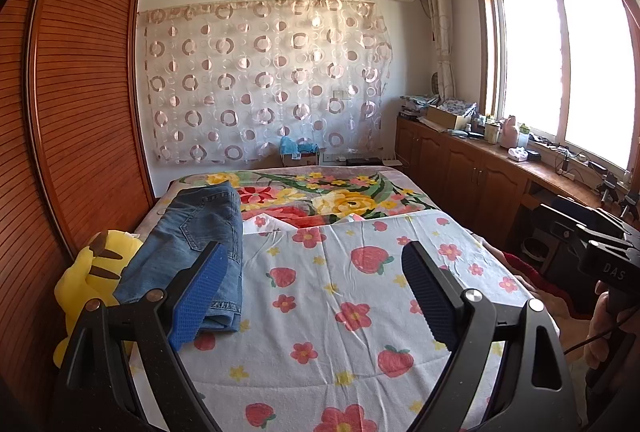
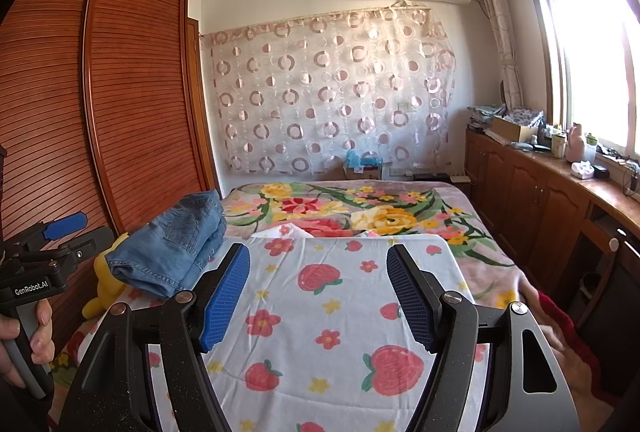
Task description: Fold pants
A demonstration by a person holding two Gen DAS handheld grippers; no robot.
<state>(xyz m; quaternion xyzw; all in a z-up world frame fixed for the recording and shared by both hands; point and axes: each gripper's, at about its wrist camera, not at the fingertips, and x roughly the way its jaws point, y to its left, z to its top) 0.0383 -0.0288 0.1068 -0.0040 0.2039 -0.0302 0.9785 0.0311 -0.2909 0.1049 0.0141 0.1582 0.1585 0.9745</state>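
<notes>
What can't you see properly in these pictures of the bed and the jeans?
- Yellow plush toy: left wrist view, partly under the jeans; its face is hidden.
- Jeans' near edge: same view, behind the left gripper's blue pad.
- Small items on the counter: right wrist view, too small, washed out by window glare.
- Bed's near end: both views, cut off by gripper bodies.

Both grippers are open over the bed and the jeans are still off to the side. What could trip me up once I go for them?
1. The blue denim jeans lie bunched at the bed's left edge, partly on the yellow plush toy; a grab there might catch the toy or drag the jeans off the edge.
2. The strawberry-print white sheet lies loose and wrinkled, so the open left gripper or right gripper could pinch it along with the denim.
</notes>
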